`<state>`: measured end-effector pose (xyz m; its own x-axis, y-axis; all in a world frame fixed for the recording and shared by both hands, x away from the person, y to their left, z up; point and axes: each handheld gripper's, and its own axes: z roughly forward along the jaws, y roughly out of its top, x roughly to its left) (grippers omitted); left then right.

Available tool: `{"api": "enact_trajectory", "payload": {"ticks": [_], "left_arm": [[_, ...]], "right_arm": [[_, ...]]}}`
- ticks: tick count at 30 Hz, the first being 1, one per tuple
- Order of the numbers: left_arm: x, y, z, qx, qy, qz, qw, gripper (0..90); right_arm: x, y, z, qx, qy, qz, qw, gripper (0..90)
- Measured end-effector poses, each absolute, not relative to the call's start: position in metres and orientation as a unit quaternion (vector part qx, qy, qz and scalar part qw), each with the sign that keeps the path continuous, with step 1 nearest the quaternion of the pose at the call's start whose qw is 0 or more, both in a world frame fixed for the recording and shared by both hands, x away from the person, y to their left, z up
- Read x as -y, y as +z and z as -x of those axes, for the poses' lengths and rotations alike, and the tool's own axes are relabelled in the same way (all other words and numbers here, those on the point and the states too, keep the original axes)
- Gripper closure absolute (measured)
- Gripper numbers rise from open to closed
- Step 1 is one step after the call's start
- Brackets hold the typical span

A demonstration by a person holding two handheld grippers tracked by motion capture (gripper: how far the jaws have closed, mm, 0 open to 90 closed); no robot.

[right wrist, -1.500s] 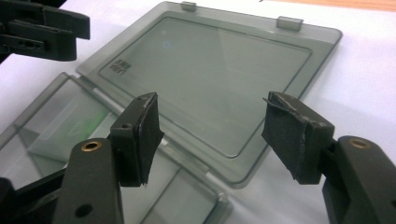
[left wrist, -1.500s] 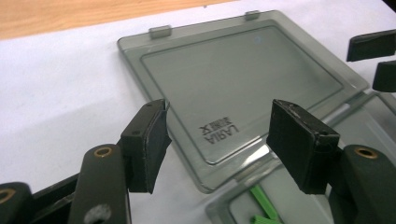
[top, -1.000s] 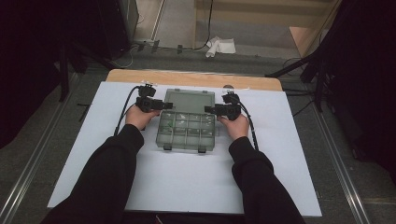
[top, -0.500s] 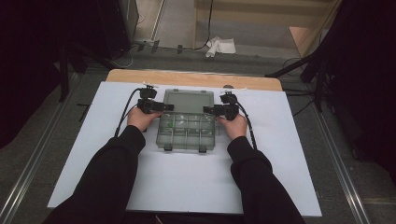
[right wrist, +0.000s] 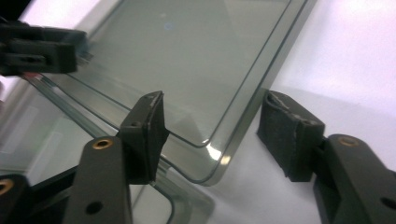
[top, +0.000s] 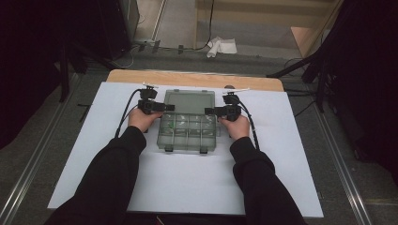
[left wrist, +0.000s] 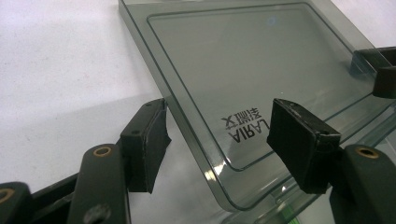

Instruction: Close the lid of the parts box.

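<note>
A clear plastic compartment box [top: 187, 133] lies on the white table sheet, its lid [top: 189, 102] swung open away from me. My left gripper [top: 170, 108] reaches in from the left. Its jaws are open and straddle the lid's [left wrist: 243, 60] near left corner: one pad [left wrist: 149, 140] sits just outside the edge, the other over the printed lettering. My right gripper [top: 210, 111] comes in from the right, and its jaws have just been closing. The lid's [right wrist: 196, 60] corner lies between them, with a gap still showing at the outer pad [right wrist: 289, 135].
The white sheet [top: 187, 187] covers a wooden table whose far edge [top: 192, 78] shows behind the box. Black stands and cables stand on the floor at both sides. Each gripper's cable loops back along the hand. The other gripper [left wrist: 378, 70] [right wrist: 42, 49] shows across the lid.
</note>
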<state>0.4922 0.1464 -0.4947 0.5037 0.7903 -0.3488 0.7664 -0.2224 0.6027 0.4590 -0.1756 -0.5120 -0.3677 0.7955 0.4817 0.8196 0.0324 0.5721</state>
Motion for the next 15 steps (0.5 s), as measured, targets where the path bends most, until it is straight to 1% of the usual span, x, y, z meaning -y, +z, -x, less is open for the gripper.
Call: {"api": "enact_trajectory", "payload": {"ticks": [9,15], "left_arm": [[-0.1452,-0.4962,-0.4939,-0.504,0.009,-0.773,0.385,36.4],[-0.1441,-0.4962,-0.4945,-0.505,0.010,-0.772,0.387,36.6]], "right_arm": [[0.1724,-0.5137,-0.4602,0.721,-0.416,0.555,0.001,41.0],[0.1707,-0.5156,-0.4625,0.718,-0.426,0.551,0.002,40.4]]}}
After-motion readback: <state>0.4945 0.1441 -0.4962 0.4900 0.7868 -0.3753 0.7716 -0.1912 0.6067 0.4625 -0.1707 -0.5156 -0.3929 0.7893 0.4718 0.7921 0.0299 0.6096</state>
